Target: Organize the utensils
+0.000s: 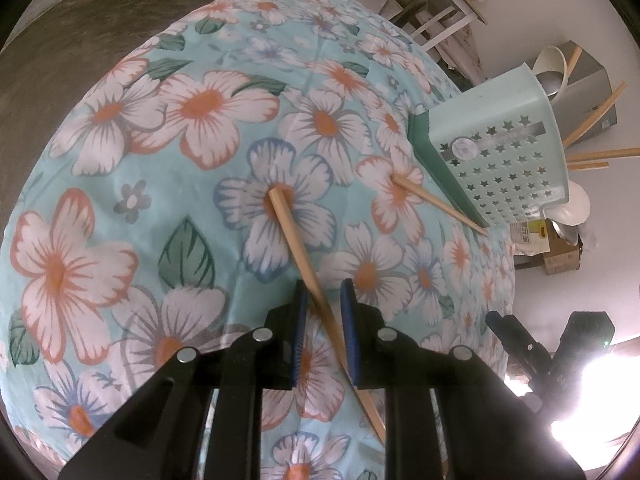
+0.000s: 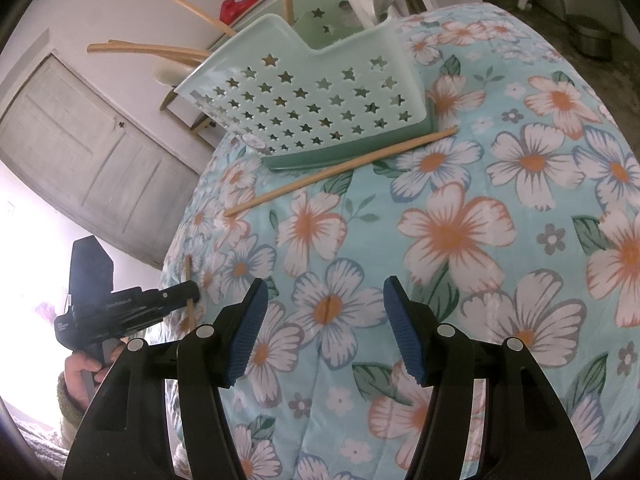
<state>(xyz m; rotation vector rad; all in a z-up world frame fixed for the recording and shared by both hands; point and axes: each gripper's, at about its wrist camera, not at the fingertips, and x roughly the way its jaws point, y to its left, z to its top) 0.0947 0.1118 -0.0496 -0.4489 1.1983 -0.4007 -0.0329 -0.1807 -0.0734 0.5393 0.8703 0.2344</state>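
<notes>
My left gripper (image 1: 323, 285) is shut on a wooden chopstick (image 1: 294, 236). The stick crosses its blue pads at a slant, and its thick end is raised over the floral cloth. In the right wrist view the left gripper (image 2: 189, 294) sits at the table's left edge with that chopstick (image 2: 187, 270) through it. A second chopstick (image 1: 438, 201) (image 2: 340, 168) lies on the cloth against the base of the mint utensil holder (image 1: 502, 152) (image 2: 312, 96), which has star-shaped holes. My right gripper (image 2: 324, 294) hovers open over the cloth with nothing between its fingers.
The holder stands at the table's far edge with several chopsticks (image 2: 160, 50) and white spoons (image 1: 554, 64) sticking out. The floral cloth (image 2: 460, 240) drops off round the edges. A hand (image 2: 80, 368) holds the left gripper. Boxes (image 1: 560, 256) and a metal bowl (image 2: 592, 40) sit on the floor.
</notes>
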